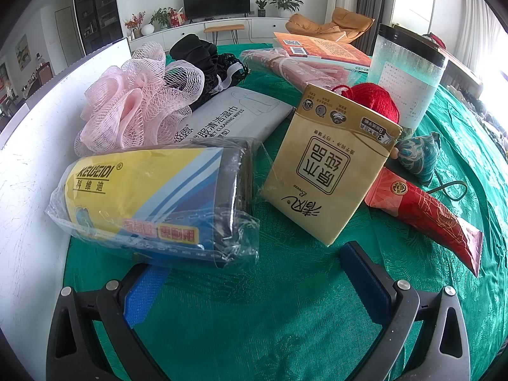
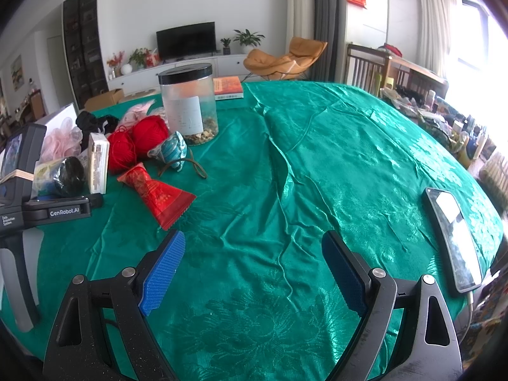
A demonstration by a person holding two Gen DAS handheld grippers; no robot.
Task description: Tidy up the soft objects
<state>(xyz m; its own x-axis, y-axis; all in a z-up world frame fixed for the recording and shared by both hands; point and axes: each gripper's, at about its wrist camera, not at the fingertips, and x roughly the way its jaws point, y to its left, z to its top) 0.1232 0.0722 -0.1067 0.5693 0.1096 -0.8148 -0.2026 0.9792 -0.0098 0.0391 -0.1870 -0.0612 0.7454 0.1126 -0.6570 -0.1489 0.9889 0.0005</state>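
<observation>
My left gripper [image 1: 254,282] is open and empty, just in front of a plastic-wrapped yellow and blue sponge pack [image 1: 152,200] and a tan tissue pack [image 1: 330,165] that stands tilted. Behind them lie a pink mesh bath pouf [image 1: 139,101], a grey wet-wipes pack [image 1: 235,117], black fabric [image 1: 203,57], red yarn [image 1: 377,98], a teal fabric pouch [image 1: 419,155] and a red packet [image 1: 425,212]. My right gripper [image 2: 250,273] is open and empty over bare green cloth, right of the red yarn [image 2: 136,143] and the red packet [image 2: 158,193].
A white box [image 1: 35,165] borders the pile on the left. A clear jar with a black lid [image 2: 190,101] and an orange book [image 2: 227,87] stand behind. A phone [image 2: 454,235] lies near the right table edge. The left gripper's body [image 2: 38,190] shows at far left.
</observation>
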